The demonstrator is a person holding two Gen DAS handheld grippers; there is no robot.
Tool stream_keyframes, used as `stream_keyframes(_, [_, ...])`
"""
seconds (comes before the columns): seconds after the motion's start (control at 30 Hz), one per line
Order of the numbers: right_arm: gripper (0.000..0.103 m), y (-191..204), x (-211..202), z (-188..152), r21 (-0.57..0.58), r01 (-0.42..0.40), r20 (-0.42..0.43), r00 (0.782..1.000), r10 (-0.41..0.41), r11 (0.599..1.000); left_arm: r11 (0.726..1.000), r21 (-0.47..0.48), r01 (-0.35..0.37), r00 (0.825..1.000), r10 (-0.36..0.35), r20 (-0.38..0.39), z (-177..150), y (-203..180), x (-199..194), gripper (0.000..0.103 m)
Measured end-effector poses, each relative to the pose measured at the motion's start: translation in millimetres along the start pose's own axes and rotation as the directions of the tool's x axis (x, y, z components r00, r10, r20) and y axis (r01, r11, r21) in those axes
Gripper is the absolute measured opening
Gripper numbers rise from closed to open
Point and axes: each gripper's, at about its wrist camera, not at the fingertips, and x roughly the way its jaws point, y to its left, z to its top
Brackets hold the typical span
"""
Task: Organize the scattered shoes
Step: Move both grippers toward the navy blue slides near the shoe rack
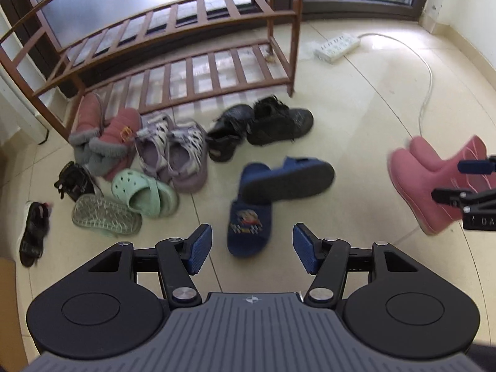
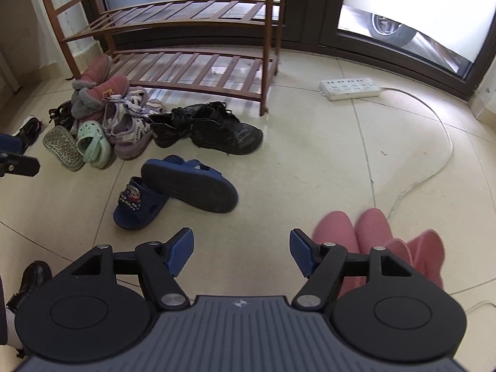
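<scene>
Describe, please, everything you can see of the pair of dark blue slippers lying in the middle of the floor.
The dark blue slippers look like moulded plastic or foam. One lies sole-up, showing a dark, scuffed tread and an open strap; its end rests across the other, which sits upright and shows a red-and-white cartoon print on its toe band and side vents. They lie on the pale tiled floor, apart from the other shoes and in front of the empty wooden rack. Neither gripper touches them.
</scene>
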Motion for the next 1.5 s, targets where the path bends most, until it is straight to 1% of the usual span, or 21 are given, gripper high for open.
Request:
stream_keyframes(0.07, [0.075, 3.4, 13.4, 7.8, 0.019, -0.01, 0.001, 1.0, 0.01, 1.0, 1.0, -0.02, 0.017, 1.0, -0.017, -0.002, 1.0, 6.8, 11.5, 0.061])
stream_keyframes(0.1, [0.075, 5.5, 21.0, 11.2, 0.029, -0.013, 0.001, 1.0, 0.013, 0.999, 0.999, -0.028, 0.023, 1.0, -0.023, -0.002, 2.9, 13.3, 33.1, 0.061])
stream_keyframes(0.13, [0.075, 6.8, 26.6, 13.6, 0.037, -0.014, 0.0, 1.0, 0.014, 0.999, 0.999, -0.036, 0.021, 1.0, -0.021, -0.002, 4.2, 18.3, 46.3, 0.061])
stream_keyframes(0.17, [0.075, 8.3, 36.0, 17.0, 0.048, -0.017, 0.001, 1.0, 0.017, 0.999, 0.999, -0.039, 0.022, 1.0, -0.022, -0.002, 4.3, 20.0, 50.7, 0.061])
stream_keyframes(0.2, [0.075, 8.9, 44.9, 20.9, 0.067, -0.022, 0.004, 1.0, 0.022, 0.997, 0.998, -0.058, 0.029, 1.0, -0.03, -0.009, 6.4, 26.9, 67.8, 0.061])
stream_keyframes(0.27, [0.075, 9.1, 60.2, 28.3, 0.11, -0.034, 0.009, 0.999, 0.033, 0.993, 0.998, -0.061, 0.031, 0.999, -0.033, -0.029, 11.9, 34.2, 86.4, 0.061])
stream_keyframes(0.33, [0.075, 9.3, 75.4, 37.7, 0.125, -0.036, 0.007, 0.999, 0.036, 0.991, 0.999, -0.042, 0.033, 0.999, -0.035, -0.039, 22.1, 39.1, 98.9, 0.061])
stream_keyframes(0.47, [0.075, 7.4, 94.5, 60.0, 0.149, -0.002, 0.021, 1.0, -0.001, 0.989, 0.999, 0.002, 0.043, 0.998, -0.043, -0.042, 48.9, 45.9, 121.1, 0.061])
stream_keyframes(0.57, [0.075, 5.8, 108.5, 70.7, 0.187, 0.024, 0.023, 0.999, -0.029, 0.982, 0.993, 0.089, 0.072, 0.997, -0.07, -0.031, 71.5, 43.9, 140.5, 0.061])
stream_keyframes(0.6, [0.075, 5.7, 112.3, 72.6, 0.202, 0.034, 0.021, 0.999, -0.039, 0.979, 0.992, 0.102, 0.079, 0.997, -0.076, -0.029, 74.1, 43.6, 142.9, 0.061])
stream_keyframes(0.63, [0.075, 5.7, 115.6, 74.0, 0.217, 0.042, 0.019, 0.999, -0.048, 0.975, 0.985, 0.147, 0.09, 0.996, -0.088, -0.022, 82.2, 42.1, 150.3, 0.061])
stream_keyframes(0.73, [0.075, 7.9, 122.6, 74.2, 0.262, 0.061, 0.008, 0.998, -0.065, 0.963, 0.973, 0.197, 0.12, 0.993, -0.115, -0.037, 92.0, 39.4, 166.4, 0.061])
stream_keyframes(0.83, [0.075, 13.0, 126.0, 70.6, 0.29, 0.07, -0.001, 0.997, -0.073, 0.954, 0.958, 0.252, 0.139, 0.99, -0.131, -0.048, 91.4, 34.3, 178.1, 0.061])
stream_keyframes(0.97, [0.075, 25.8, 124.5, 59.2, 0.328, 0.11, 0.015, 0.992, -0.122, 0.938, 0.94, 0.297, 0.168, 0.986, -0.154, -0.071, 80.4, 30.2, 189.3, 0.061])
stream_keyframes(1.03, [0.075, 31.6, 121.6, 53.0, 0.347, 0.116, 0.022, 0.991, -0.132, 0.931, 0.918, 0.347, 0.193, 0.981, -0.177, -0.077, 72.9, 28.6, 195.9, 0.061])
stream_keyframes(1.1, [0.075, 40.9, 117.2, 43.9, 0.374, 0.129, 0.022, 0.989, -0.148, 0.918, 0.906, 0.371, 0.202, 0.979, -0.189, -0.073, 69.6, 29.5, 200.4, 0.061])
stream_keyframes(1.17, [0.075, 48.3, 112.4, 37.1, 0.394, 0.15, 0.011, 0.986, -0.167, 0.907, 0.905, 0.366, 0.218, 0.976, -0.204, -0.077, 68.1, 33.0, 207.3, 0.061])
stream_keyframes(1.2, [0.075, 50.9, 110.6, 34.6, 0.4, 0.159, 0.006, 0.984, -0.175, 0.903, 0.907, 0.354, 0.227, 0.974, -0.208, -0.092, 64.9, 36.3, 212.6, 0.061])
stream_keyframes(1.3, [0.075, 59.3, 109.8, 27.6, 0.415, 0.185, -0.032, 0.981, -0.189, 0.891, 0.909, 0.346, 0.232, 0.972, -0.204, -0.116, 56.0, 41.9, 218.9, 0.061])
stream_keyframes(1.37, [0.075, 63.2, 116.8, 25.3, 0.418, 0.191, -0.062, 0.981, -0.181, 0.888, 0.892, 0.374, 0.252, 0.966, -0.212, -0.145, 44.8, 45.9, 226.9, 0.061])
stream_keyframes(1.5, [0.075, 71.4, 134.0, 26.7, 0.395, 0.168, -0.041, 0.985, -0.165, 0.903, 0.873, 0.397, 0.282, 0.959, -0.238, -0.156, 31.6, 52.0, 237.5, 0.061])
